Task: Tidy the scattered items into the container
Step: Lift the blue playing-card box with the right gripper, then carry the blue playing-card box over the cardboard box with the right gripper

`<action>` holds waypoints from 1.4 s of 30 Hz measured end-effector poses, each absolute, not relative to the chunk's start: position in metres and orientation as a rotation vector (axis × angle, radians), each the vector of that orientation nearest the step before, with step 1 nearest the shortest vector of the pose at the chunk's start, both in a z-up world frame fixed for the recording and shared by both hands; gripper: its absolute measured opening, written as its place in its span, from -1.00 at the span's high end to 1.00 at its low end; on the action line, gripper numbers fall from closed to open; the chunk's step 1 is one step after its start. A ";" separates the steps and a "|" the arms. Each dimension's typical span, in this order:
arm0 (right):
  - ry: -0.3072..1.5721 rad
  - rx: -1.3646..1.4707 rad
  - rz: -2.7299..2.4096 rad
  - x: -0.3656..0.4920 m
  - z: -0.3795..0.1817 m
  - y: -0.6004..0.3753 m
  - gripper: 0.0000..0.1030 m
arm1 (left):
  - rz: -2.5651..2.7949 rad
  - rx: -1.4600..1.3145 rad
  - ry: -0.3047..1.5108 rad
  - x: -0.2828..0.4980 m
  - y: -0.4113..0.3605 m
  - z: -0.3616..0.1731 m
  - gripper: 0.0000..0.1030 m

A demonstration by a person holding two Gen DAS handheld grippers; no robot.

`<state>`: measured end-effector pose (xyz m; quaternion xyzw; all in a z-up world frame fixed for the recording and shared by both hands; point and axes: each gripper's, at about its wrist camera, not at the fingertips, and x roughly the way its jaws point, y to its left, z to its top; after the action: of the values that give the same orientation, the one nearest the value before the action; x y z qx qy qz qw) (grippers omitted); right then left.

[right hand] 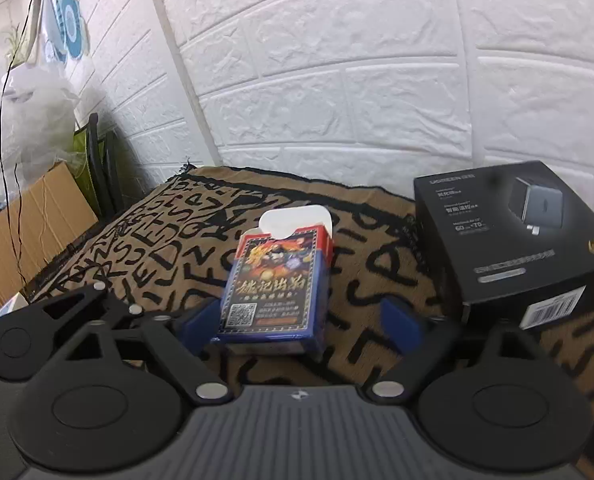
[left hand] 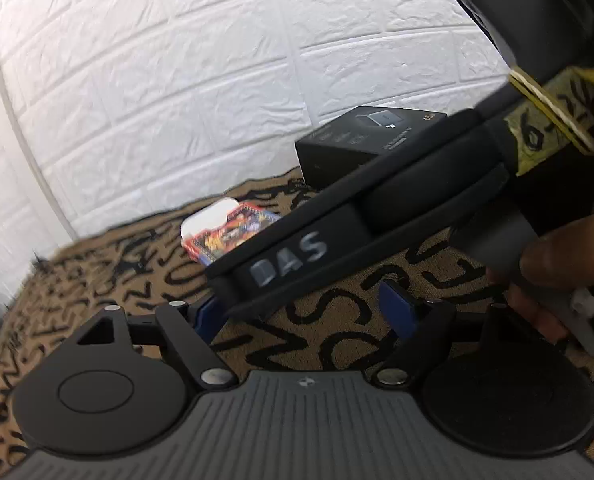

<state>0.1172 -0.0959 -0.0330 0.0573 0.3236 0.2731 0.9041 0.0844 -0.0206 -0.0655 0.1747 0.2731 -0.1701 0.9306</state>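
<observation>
The card box (right hand: 275,292) is being straddled by the open right hand-held gripper (right hand: 301,322); closing is called for next. The left hand-held gripper (left hand: 307,314) is held open, empty.

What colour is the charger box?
Black with grey print, clearest in the right wrist view.
</observation>
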 end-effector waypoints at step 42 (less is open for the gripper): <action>0.658 0.261 0.627 0.137 -0.041 -0.106 -0.77 | -0.344 0.604 0.472 0.135 -0.017 -0.067 -0.99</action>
<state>0.1372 -0.1063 -0.0409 0.1257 0.3170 0.3021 0.8902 0.1347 -0.0165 -0.0667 0.2932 0.2290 -0.1669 0.9131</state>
